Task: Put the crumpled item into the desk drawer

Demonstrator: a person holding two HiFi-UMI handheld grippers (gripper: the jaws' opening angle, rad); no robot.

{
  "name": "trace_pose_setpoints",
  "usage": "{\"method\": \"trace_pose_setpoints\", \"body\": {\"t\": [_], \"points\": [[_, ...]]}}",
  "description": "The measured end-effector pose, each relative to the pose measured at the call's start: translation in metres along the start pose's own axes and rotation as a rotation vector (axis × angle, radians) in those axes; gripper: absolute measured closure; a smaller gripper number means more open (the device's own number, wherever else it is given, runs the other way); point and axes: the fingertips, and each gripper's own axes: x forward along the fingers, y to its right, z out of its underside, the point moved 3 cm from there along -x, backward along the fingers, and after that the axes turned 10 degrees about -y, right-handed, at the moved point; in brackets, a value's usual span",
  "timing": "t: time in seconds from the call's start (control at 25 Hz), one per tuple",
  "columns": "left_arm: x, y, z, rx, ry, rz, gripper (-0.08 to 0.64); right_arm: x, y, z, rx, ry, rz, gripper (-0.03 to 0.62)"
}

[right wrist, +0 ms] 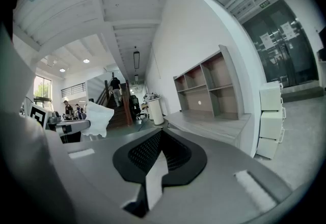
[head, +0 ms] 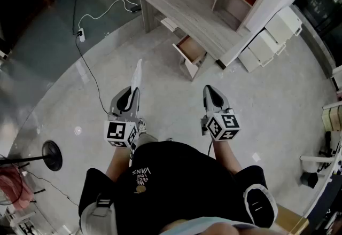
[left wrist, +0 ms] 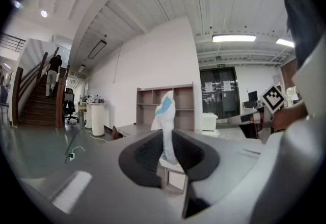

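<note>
Clamped between the fingers of the left gripper [left wrist: 166, 139], the crumpled item [left wrist: 165, 111], white with a blue patch, is held upright. The right gripper [right wrist: 161, 136] is carried with fingers together, empty. The open drawer [head: 188, 50] under the counter [head: 179, 12] is well apart; the grasp is judged done, with carrying and release left.

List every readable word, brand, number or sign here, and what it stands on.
"VANS": upside down on the black shirt.
Smaller print beside it: too blurred.
Green sign by the ceiling: too small.
Papers on the glass doors: too small.
</note>
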Motion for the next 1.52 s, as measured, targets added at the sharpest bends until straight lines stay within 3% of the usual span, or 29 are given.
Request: {"method": "trace_pose_setpoints", "body": {"t": [0.2,0.52,0.84,1.52], "points": [[0.009,0.003,0.0,-0.004,-0.006,0.002,0.454,0.006,0.001,-0.003,0.044,0.032,-0.061,0.589],[0.047,-0.014,0.004,-0.015,-0.027,0.039,0.454,0.029,0.011,-0.003,0.073,0.029,-0.025,0.586],[0.108,-0.052,-0.005,0.01,-0.053,0.144,0.454,0.076,0.012,-0.016,0.11,0.032,0.057,0.586],[0.243,-0.137,-0.008,0.143,-0.123,0.428,0.454,0.178,0.005,-0.035,0.223,0.071,0.304,0.586]]}}
